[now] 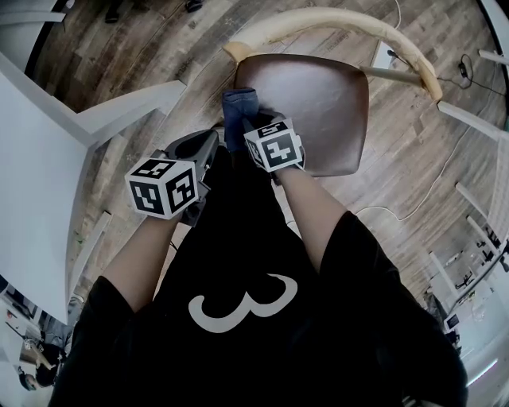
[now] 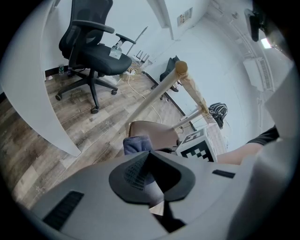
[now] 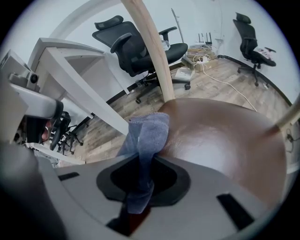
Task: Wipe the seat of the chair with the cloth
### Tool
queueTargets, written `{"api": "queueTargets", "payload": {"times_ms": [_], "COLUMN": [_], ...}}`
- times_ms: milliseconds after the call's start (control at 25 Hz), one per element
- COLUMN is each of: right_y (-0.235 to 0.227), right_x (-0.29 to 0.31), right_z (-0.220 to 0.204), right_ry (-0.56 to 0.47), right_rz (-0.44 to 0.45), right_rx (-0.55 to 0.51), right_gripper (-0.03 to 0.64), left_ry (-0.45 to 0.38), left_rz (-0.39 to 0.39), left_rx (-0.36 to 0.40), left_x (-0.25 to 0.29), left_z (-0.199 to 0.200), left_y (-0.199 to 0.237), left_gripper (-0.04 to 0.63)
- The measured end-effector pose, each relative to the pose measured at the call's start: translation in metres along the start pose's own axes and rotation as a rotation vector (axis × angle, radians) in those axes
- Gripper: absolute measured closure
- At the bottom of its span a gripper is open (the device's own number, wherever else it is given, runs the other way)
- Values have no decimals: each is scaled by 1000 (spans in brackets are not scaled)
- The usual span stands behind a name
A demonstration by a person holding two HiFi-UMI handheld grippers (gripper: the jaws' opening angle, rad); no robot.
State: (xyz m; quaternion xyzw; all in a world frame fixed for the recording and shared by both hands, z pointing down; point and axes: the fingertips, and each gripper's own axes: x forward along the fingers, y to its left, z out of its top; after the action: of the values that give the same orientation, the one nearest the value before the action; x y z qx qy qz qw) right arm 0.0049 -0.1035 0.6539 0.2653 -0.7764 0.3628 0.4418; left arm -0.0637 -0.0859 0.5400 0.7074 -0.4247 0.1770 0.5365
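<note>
The chair's brown seat (image 1: 318, 103) lies straight below me, ringed by its curved wooden back rail (image 1: 334, 20). A blue cloth (image 1: 238, 107) rests on the seat's left edge, bunched up. My right gripper (image 1: 251, 125) is shut on that cloth. In the right gripper view the cloth (image 3: 147, 136) runs up between the jaws onto the seat (image 3: 220, 140). My left gripper (image 1: 208, 143) hovers just left of the cloth, off the seat's edge. Its jaws look shut with nothing between them. The left gripper view shows the cloth (image 2: 137, 143) and seat (image 2: 154, 131) beyond that gripper (image 2: 151, 168).
A white desk (image 1: 48, 159) stands close on the left, its leg (image 1: 135, 107) reaching toward the chair. Black office chairs (image 3: 136, 47) stand farther off on the wood floor (image 1: 413, 151). Cables (image 1: 429, 183) trail across the floor at the right.
</note>
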Motion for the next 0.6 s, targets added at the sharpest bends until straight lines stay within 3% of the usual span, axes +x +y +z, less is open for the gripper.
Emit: {"api": "queueTargets", "payload": {"times_ms": [240,600], "right_y": [-7,-43], "right_x": [-5,-24], "right_z": [-5,-21], "right_ry": [9,-1], "right_rz": [-31,-100], "right_rx": [-81,-119], "right_gripper": [551,551], "left_ry": [10,27], "left_rz": [-5,-9], "left_rx": [6,33], "left_x": [5,11], "left_z": [-2,-5], "left_y": [-6,-17], "left_gripper": [581,581]}}
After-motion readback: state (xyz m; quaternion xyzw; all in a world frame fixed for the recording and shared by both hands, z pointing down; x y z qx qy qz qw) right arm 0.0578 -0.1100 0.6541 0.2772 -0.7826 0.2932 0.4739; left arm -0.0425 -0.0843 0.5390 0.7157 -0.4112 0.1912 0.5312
